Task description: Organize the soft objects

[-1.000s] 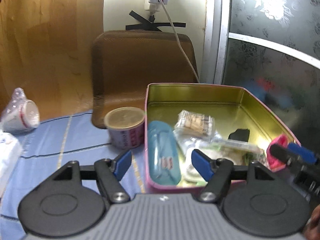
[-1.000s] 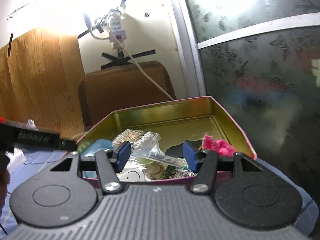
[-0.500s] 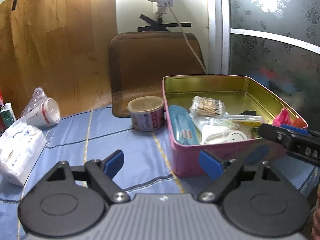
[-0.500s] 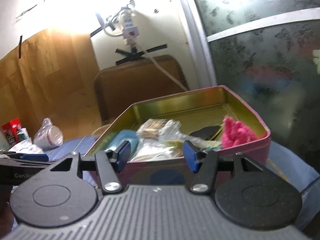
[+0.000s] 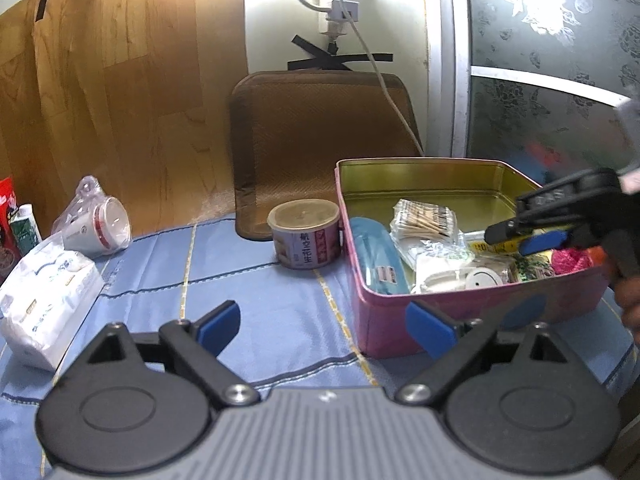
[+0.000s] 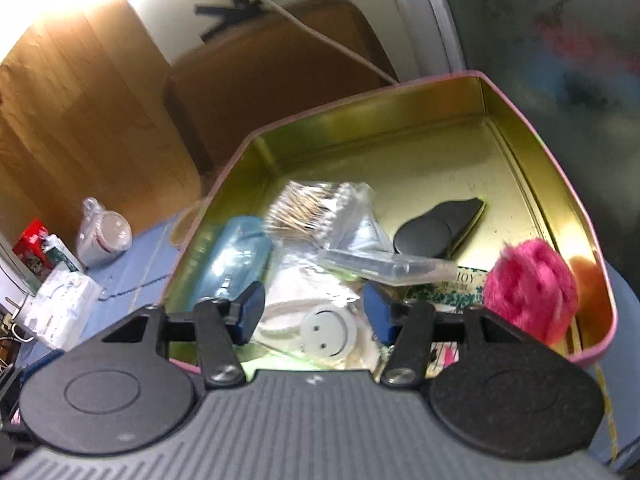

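Pink fluffy pom-pom [image 6: 530, 288] sits in the pink metal tin's [image 6: 520, 118] near-right corner, right gripper [image 6: 313, 312] now swung over it, jaws empty and closing; left gripper [image 5: 325, 325] backed off onto blue-clothed table [image 5: 248, 292], jaws empty, opening: pom-pom likely next.

A fluffy pink pom-pom [image 6: 530, 288] is sitting inside the pink tin [image 6: 560, 168], tucked into its near right corner, leaning against the wall.
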`<state>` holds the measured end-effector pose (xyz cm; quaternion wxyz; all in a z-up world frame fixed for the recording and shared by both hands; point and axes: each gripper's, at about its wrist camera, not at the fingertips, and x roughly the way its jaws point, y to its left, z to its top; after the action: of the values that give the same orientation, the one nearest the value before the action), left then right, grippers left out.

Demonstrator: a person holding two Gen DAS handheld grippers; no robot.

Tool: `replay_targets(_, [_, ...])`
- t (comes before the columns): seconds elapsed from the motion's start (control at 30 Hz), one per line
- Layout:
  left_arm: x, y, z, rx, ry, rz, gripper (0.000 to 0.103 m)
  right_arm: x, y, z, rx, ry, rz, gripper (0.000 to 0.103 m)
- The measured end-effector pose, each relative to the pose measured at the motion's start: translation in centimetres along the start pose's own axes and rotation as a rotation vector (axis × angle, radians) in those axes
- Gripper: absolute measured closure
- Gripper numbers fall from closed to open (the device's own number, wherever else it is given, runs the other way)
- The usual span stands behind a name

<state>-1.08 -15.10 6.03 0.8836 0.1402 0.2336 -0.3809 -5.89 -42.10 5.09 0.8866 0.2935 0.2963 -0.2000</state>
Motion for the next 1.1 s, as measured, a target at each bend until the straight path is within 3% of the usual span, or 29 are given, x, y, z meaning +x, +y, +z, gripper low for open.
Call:
replay_targets(0.1, [0.0, -0.6, 0.0, 0.015, 0.001, 0.0, 0.009, 1.3, -0.9, 1.2, -0.009, 0.002, -0.074, 0.045])
replay_targets(0.23, [0.3, -1.0, 0.0, 0.025, 0.009, 0.0, 0.009, 1.1, -1.2, 1.9, -0.058, -0.124, -0.199, 0.044])
replay_targets(0.37, [0.6, -1.0, -0.2, 0.016, 0.021, -0.002, 0.007, -1.6, -0.8, 0.6, -0.062, -0.219, -0.105, 0.044])
replay_targets(0.47, [0.9, -1.0, -0.4, 0.016, 0.031, -0.002, 0.003, -3.7, 0.9, -1.6, -0.151, -0.3, -0.083, 0.044])
replay_targets(0.63, [0.7, -0.7, -0.7, 0.013, 0.032, 0.014, 0.001, -6.0, 3.0, -5.0, -0.227, -0.356, -0.039, 0.044])
replay_targets(0.8, [0.5, 0.1, -1.0, -0.007, 0.036, 0.025, 0.0, -7.6, 4.4, -7.5, -0.216, -0.416, 0.009, 0.044])
replay_targets(1.1, [0.5, 0.5, -1.6, -0.016, 0.065, 0.048, 0.0, -8.5, 4.7, -10.7, -0.132, -0.468, -0.012, 0.044])
